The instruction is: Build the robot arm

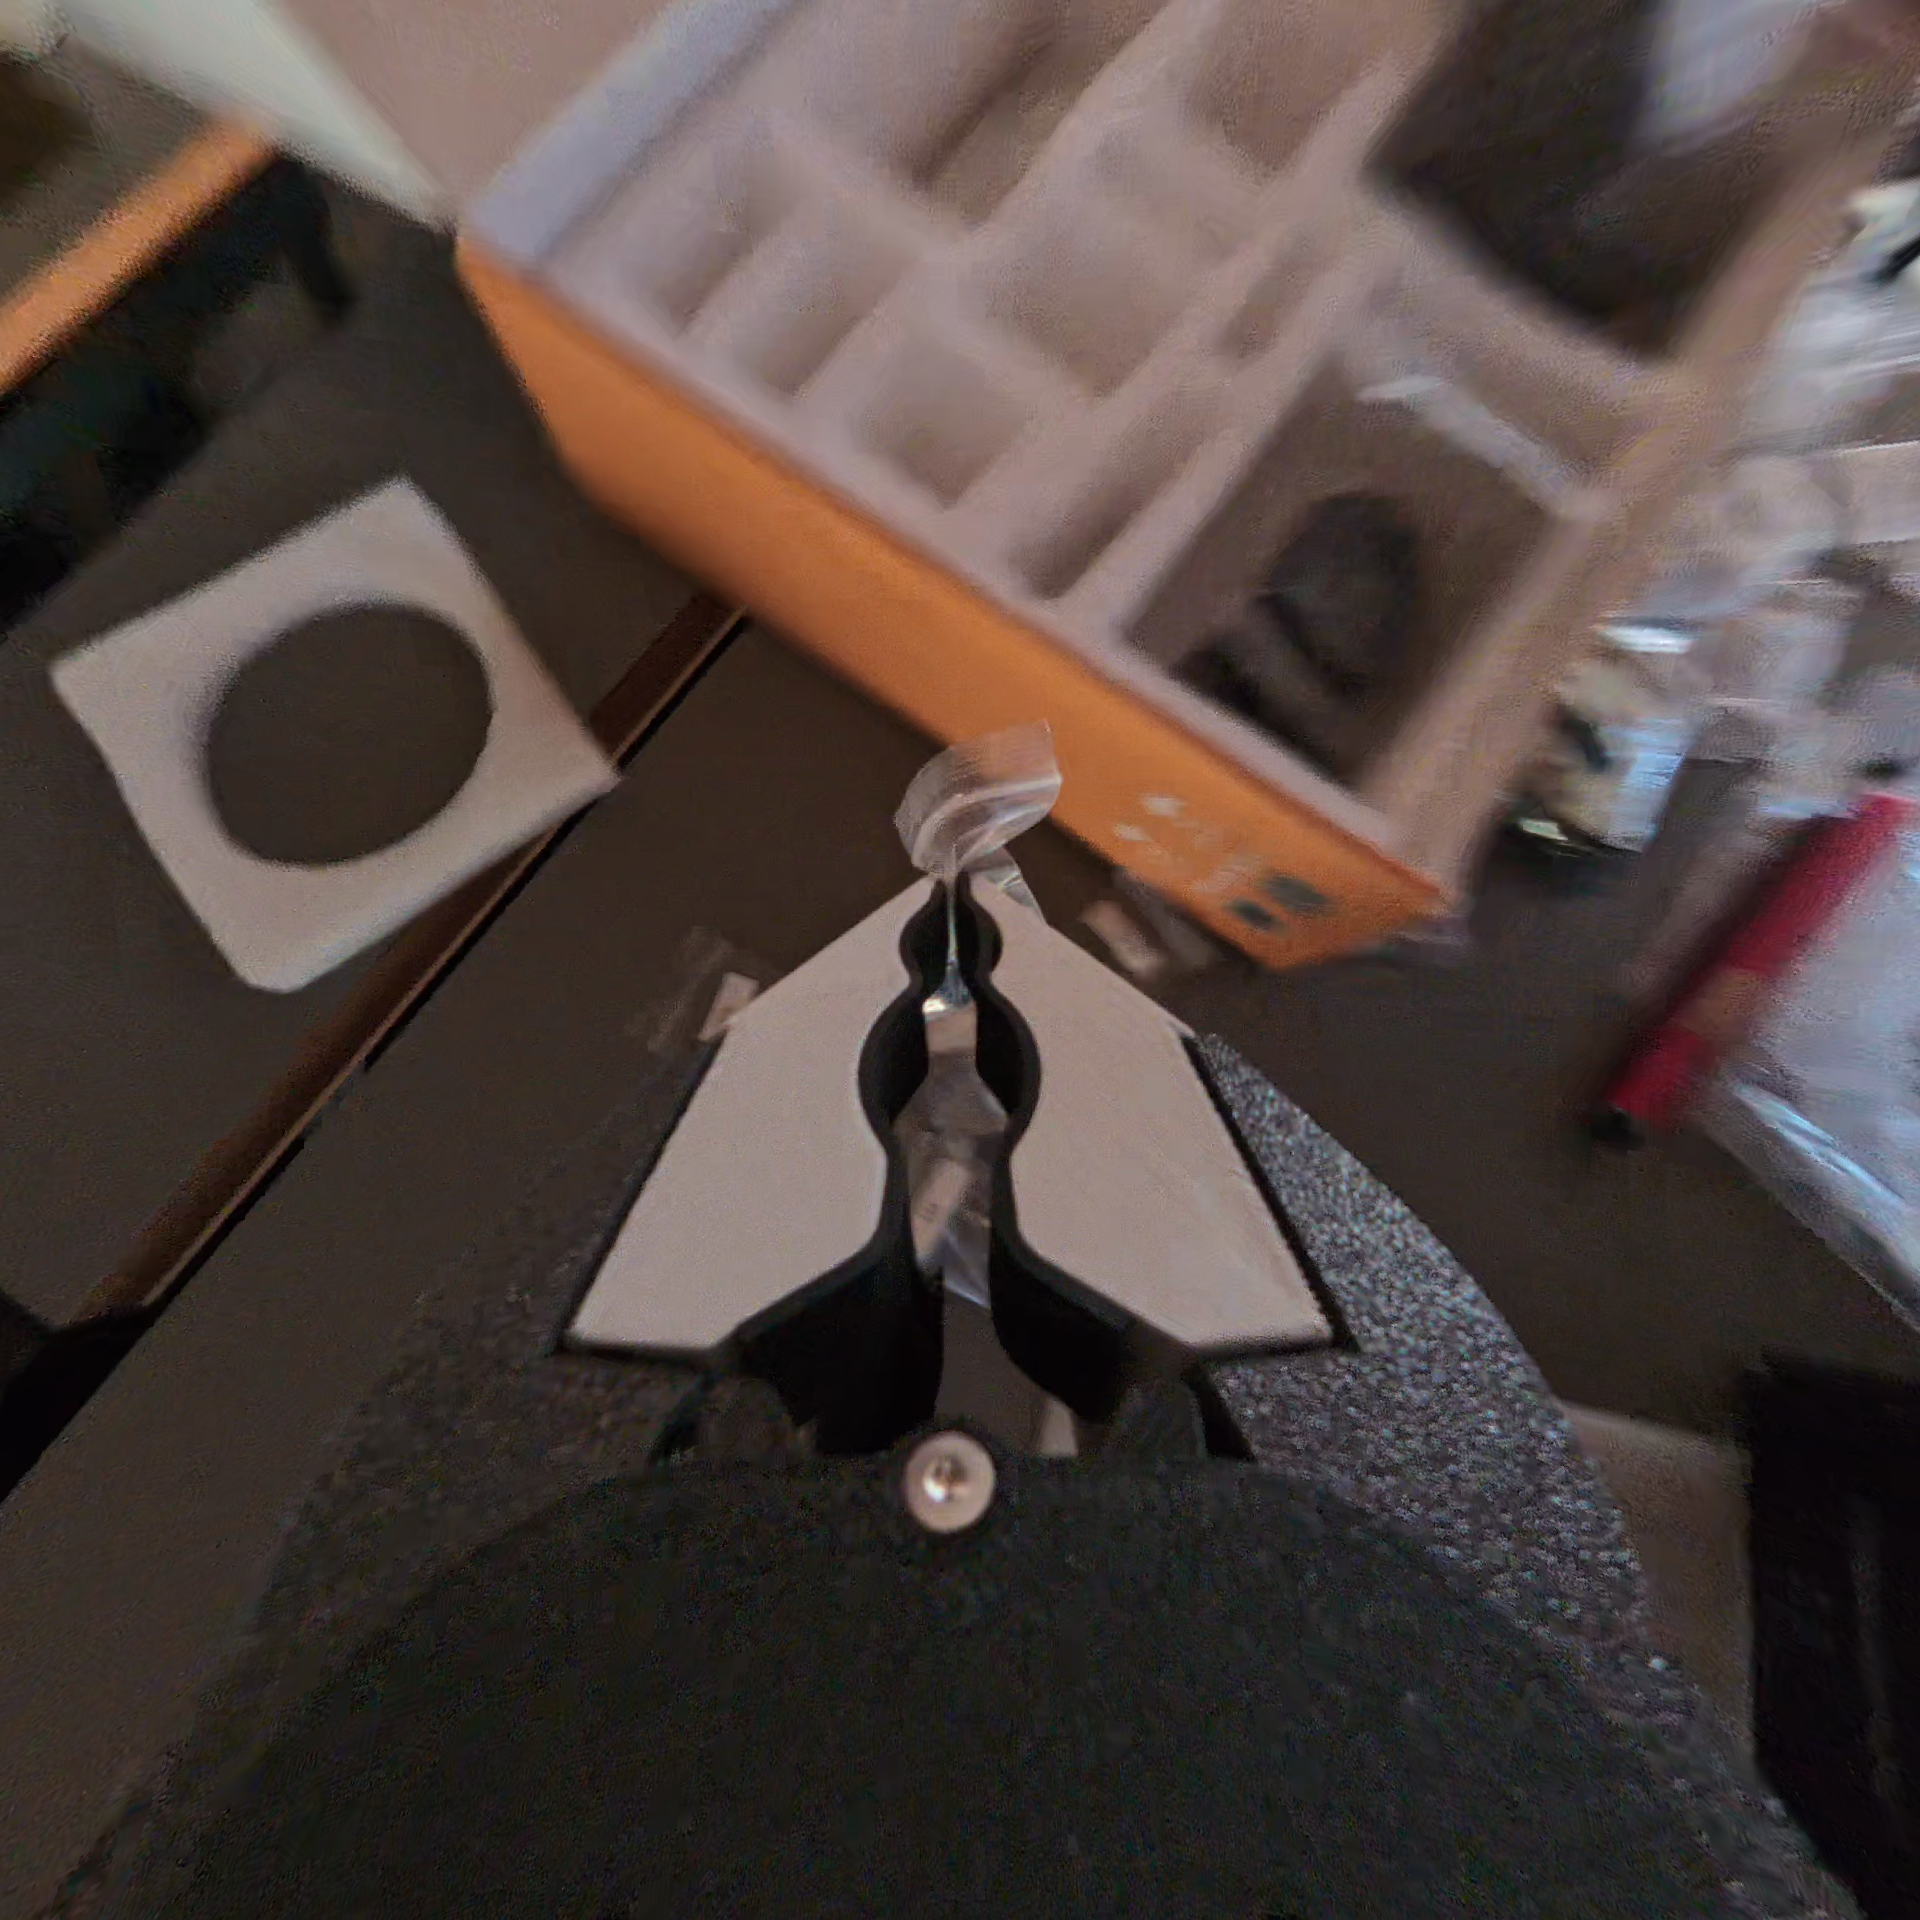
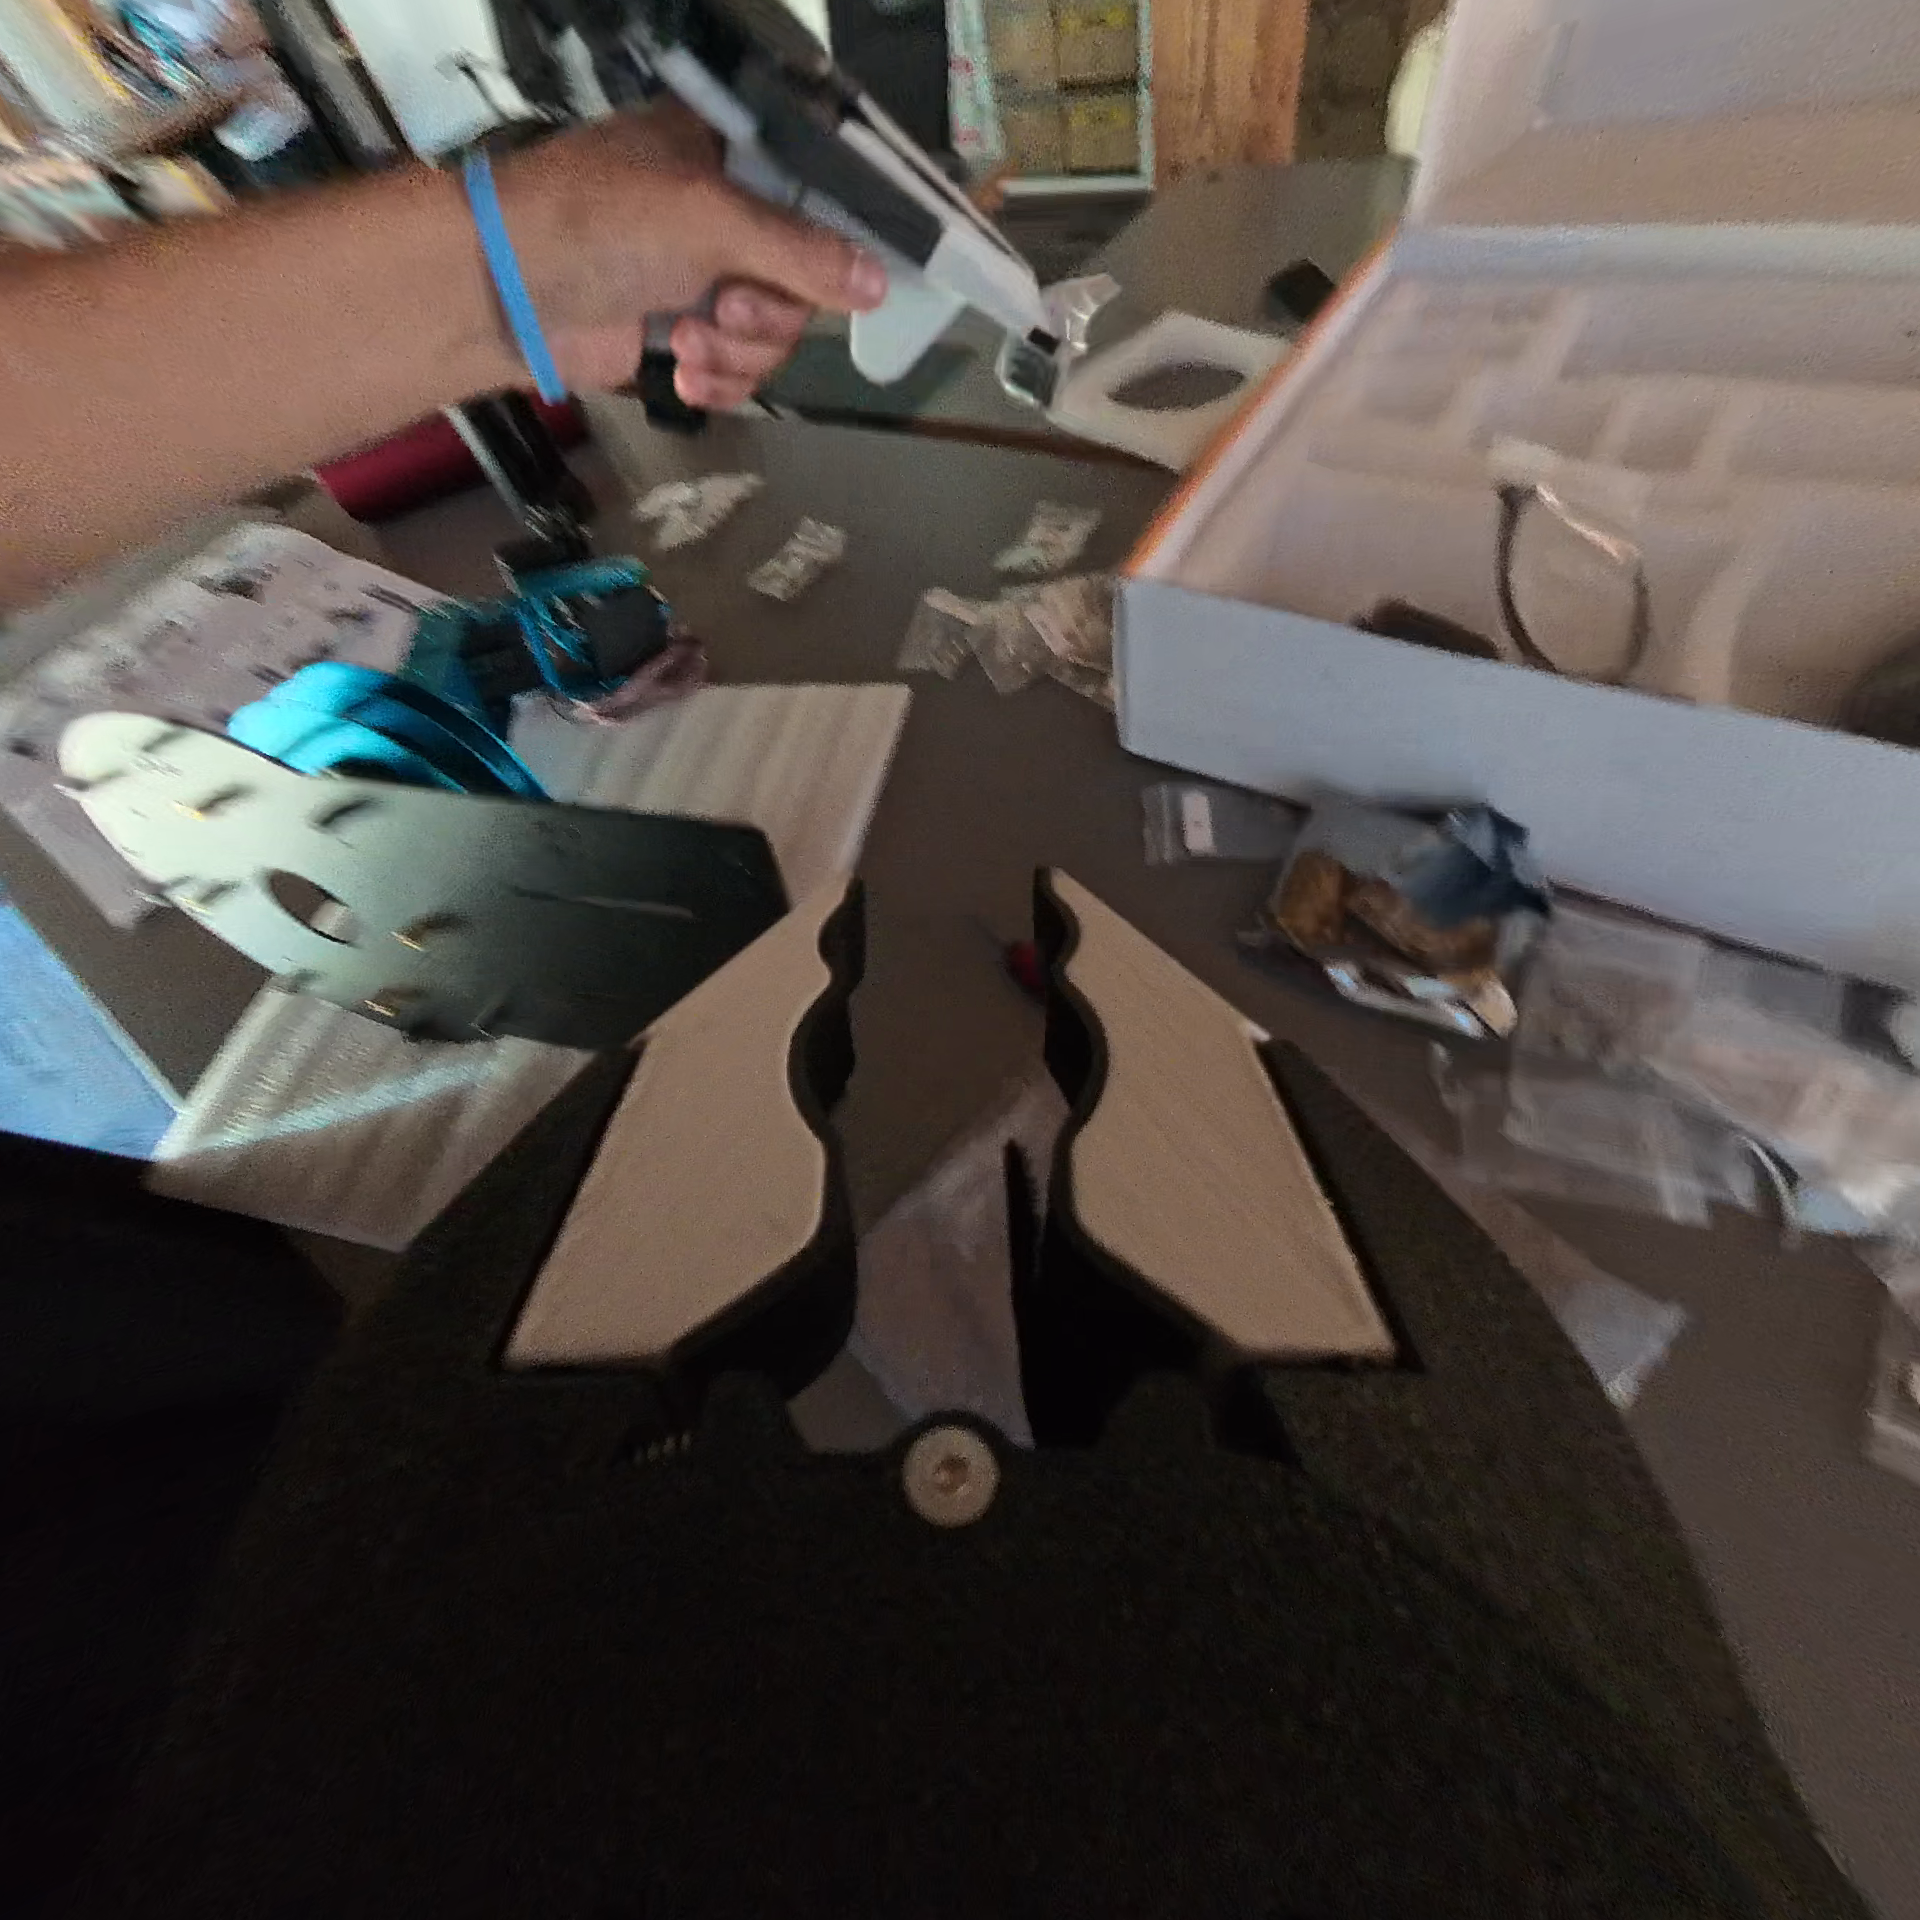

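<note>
My left gripper [image 1: 956, 896] is shut on a small clear plastic bag [image 1: 977, 795], whose crumpled top sticks out past the fingertips, above the dark table. It hangs close to the corner of an orange-sided box [image 1: 935, 665]. In the right wrist view a hand holds this left gripper [image 2: 1034, 358] at the far middle, with the bag [image 2: 1083, 299] at its tip. My right gripper [image 2: 948, 891] is open and holds nothing. A clear flat bag [image 2: 935, 1278] shows between its finger bases, and a small red item [image 2: 1023, 961] lies by the right fingertip.
The box holds white foam compartments [image 1: 1039, 260]; its white wall [image 2: 1455, 748] stands at the right. A white foam square with a round hole [image 1: 322, 727] lies on the table. A black-and-white perforated plate [image 2: 416, 914], blue parts [image 2: 551, 634], a red cylinder [image 1: 1745, 956] and several small bags [image 2: 800, 556] are scattered about. There is about 30 cm between the tips of the two grippers. To the red cylinder [image 1: 1745, 956]: right tips about 15 cm, left tips about 30 cm.
</note>
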Demonstrator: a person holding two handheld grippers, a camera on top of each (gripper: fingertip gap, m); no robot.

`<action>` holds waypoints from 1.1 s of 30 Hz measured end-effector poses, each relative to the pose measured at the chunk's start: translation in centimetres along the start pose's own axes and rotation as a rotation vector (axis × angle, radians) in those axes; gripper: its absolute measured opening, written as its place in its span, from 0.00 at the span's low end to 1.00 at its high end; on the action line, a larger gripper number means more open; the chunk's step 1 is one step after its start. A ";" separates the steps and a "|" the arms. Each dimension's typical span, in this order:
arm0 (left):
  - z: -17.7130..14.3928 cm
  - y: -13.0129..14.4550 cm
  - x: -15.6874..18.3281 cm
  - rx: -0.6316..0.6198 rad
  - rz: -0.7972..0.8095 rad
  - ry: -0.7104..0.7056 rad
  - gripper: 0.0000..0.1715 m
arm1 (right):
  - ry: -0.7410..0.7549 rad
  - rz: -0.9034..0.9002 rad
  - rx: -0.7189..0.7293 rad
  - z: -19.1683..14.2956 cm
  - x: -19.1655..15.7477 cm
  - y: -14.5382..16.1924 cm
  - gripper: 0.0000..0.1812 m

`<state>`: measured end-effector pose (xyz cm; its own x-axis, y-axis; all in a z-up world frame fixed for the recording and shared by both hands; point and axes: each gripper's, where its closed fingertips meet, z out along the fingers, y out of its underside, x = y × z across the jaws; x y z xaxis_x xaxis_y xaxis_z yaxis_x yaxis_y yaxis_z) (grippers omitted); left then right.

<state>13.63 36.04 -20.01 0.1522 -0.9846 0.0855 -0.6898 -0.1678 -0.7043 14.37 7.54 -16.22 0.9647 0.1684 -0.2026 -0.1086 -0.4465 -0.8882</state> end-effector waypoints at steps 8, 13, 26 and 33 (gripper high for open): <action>-20.2 0.9 12.1 0.497 0.242 0.074 0.00 | -0.455 0.012 0.173 3.9 -11.8 -10.8 0.22; -27.2 5.4 13.9 0.634 0.206 -0.077 0.00 | -0.559 -0.035 0.182 8.1 -21.1 -13.6 0.21; -38.0 20.3 12.4 0.745 -0.112 -0.145 0.25 | -0.733 -0.113 0.032 14.0 -37.6 -9.7 0.00; -41.7 23.8 14.3 0.924 -0.282 0.266 0.24 | -0.848 -0.181 -0.057 13.3 -42.9 -6.8 0.00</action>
<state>-30.14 15.97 -6.19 -0.0156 -0.9122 0.4093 0.1848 -0.4050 -0.8955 -29.50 15.01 -7.01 0.4592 0.8288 -0.3197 0.0631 -0.3894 -0.9189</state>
